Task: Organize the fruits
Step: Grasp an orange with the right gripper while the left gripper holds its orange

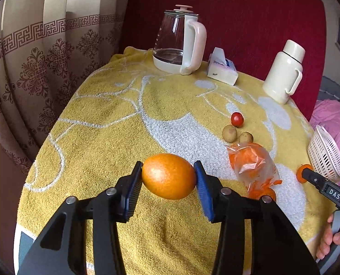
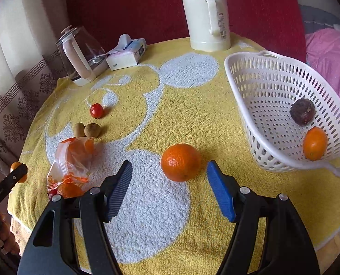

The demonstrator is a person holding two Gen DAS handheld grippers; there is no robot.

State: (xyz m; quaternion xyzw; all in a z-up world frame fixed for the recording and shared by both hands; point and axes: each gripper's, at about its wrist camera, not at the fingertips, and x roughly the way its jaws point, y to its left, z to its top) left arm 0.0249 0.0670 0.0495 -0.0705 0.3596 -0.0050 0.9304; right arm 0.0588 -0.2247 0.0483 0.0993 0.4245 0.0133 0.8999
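Two oranges are in play: the left gripper [image 1: 168,177] clamps a smooth oval orange [image 1: 169,176] above the yellow towel [image 1: 114,114], while the right gripper [image 2: 170,183] stands open around a round, dimpled orange [image 2: 181,162] resting on the towel near the white basket [image 2: 243,78].

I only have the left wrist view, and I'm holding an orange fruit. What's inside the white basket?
Observer: The basket holds two fruits, a dark purple fruit and a small orange fruit.
Operator: Is the right gripper holding anything?
Observer: No. The right gripper is open, and a round orange lies on the towel between its fingertips, untouched.
Operator: Is there room for the oval orange fruit in my left gripper?
Observer: Probably. Most of the basket floor shows bare.
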